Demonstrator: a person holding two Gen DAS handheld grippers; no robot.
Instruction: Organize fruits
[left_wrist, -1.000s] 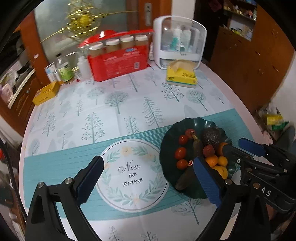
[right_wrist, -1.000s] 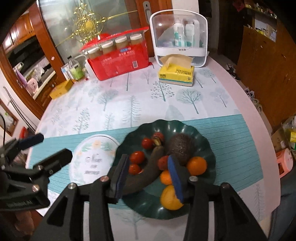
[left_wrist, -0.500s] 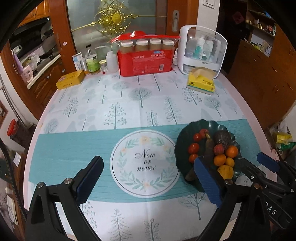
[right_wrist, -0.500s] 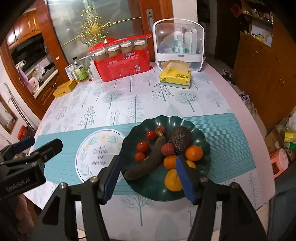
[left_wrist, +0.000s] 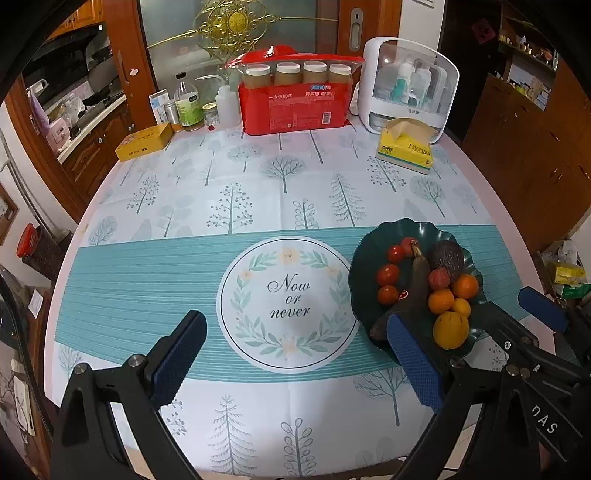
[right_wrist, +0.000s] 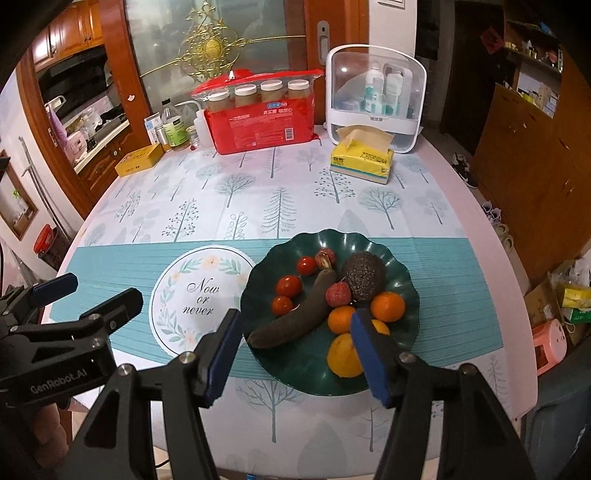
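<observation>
In the left wrist view, the left gripper (left_wrist: 291, 363) stands wide apart and empty at the bottom of the frame; the green plate (left_wrist: 360, 266) with fruits lies at the right.

In the right wrist view, the right gripper (right_wrist: 297, 354) is apart, holding nothing, low over the plate's near rim. The dark banana (right_wrist: 295, 314) looks soft and overripe; I would take its middle gently. The cherry tomatoes (right_wrist: 289, 286) seem smooth and easy to crush.

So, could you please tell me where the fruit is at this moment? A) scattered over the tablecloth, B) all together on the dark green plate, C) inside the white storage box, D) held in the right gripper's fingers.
B: the tomatoes, banana and oranges all lie on the dark green plate; neither gripper holds anything.
</observation>
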